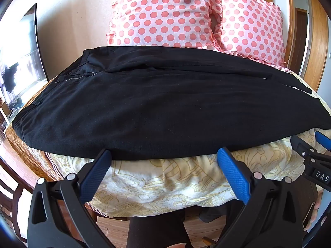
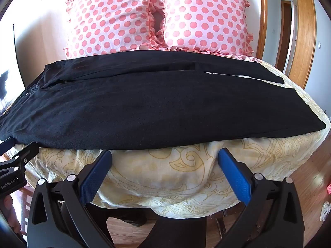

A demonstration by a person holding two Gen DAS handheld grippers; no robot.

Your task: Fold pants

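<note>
The black pants [image 1: 165,107] lie spread flat across the bed [image 1: 165,177], legs still side by side, no fold made yet, while both grippers, left [image 1: 165,157] and right [image 2: 165,159], hover empty, jaws spread.

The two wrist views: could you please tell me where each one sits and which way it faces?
Left wrist: behind the open left gripper at the bed's near edge, facing the black pants and polka-dot pillows; the right gripper shows at right.
Right wrist: behind the open right gripper, further right, facing likewise; the left gripper shows at left.
Shared: pants, pillows, cream bedspread.
</note>
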